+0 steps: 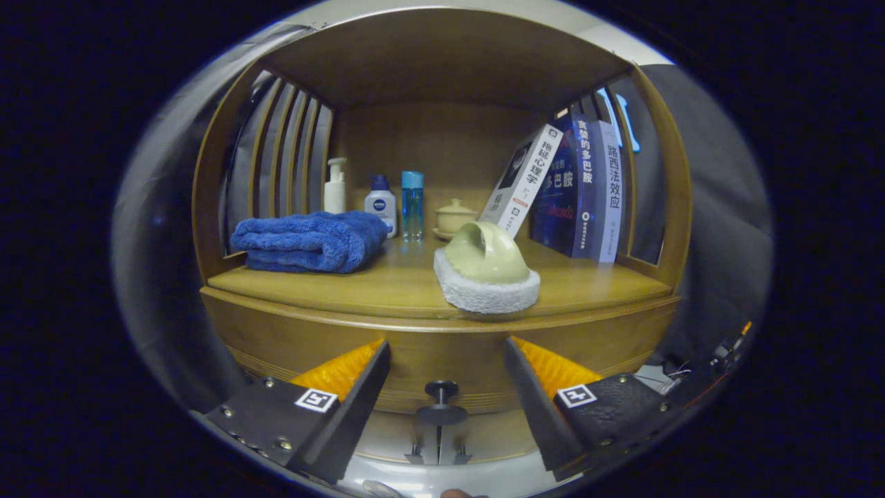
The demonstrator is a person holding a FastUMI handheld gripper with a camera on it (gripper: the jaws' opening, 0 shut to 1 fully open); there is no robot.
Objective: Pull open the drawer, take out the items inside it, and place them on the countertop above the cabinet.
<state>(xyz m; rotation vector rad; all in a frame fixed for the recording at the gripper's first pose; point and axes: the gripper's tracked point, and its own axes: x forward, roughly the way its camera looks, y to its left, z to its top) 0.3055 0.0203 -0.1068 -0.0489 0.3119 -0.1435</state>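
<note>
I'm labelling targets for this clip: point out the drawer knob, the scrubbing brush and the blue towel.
drawer knob [441, 390]: gripper view, its round black head.
scrubbing brush [484, 266]: gripper view, its green handle top.
blue towel [311, 241]: gripper view, middle of folded stack.

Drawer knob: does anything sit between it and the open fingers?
Nothing visible does. The drawer knob lies in the gap between the open gripper fingers; the scrub pad rests above on the countertop.
</note>
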